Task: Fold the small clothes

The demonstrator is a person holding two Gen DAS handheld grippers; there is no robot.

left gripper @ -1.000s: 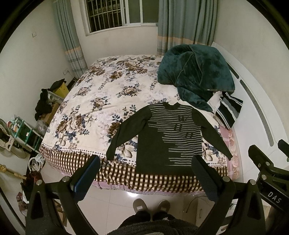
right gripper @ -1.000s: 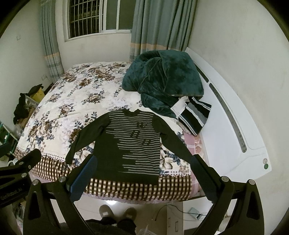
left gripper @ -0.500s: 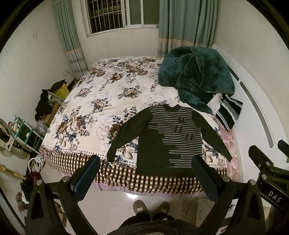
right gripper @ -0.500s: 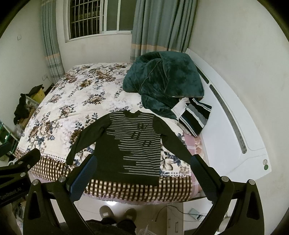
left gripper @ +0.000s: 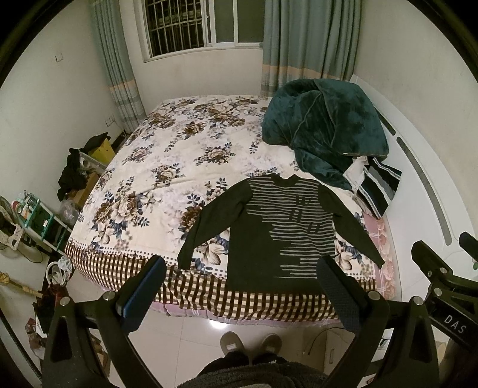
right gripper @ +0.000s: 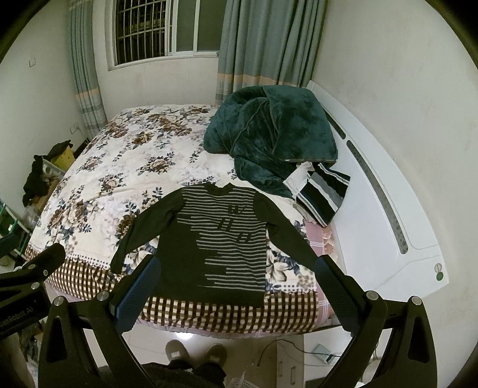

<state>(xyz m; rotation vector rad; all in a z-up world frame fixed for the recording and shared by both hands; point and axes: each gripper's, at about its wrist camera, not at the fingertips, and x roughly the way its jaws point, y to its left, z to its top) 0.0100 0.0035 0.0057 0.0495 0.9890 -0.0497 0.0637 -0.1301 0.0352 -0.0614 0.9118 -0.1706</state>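
Both wrist views are lit by dim, warm indoor light from above; the window (left gripper: 191, 27) is dark, so no daylight enters. A small bright glare spot sits on the glossy floor tiles (left gripper: 219, 319) just below the bed edge, seen again in the right view (right gripper: 185, 335). The white headboard (right gripper: 385, 209) reads brightest, while the dark sweater (left gripper: 277, 229) loses detail in its black areas. Fisheye distortion bends the walls and curtains (right gripper: 269, 38) strongly toward the edges, and black vignetting fills every corner. The centre is reasonably sharp; the clutter at the left edge (left gripper: 33, 215) is soft and grainy.
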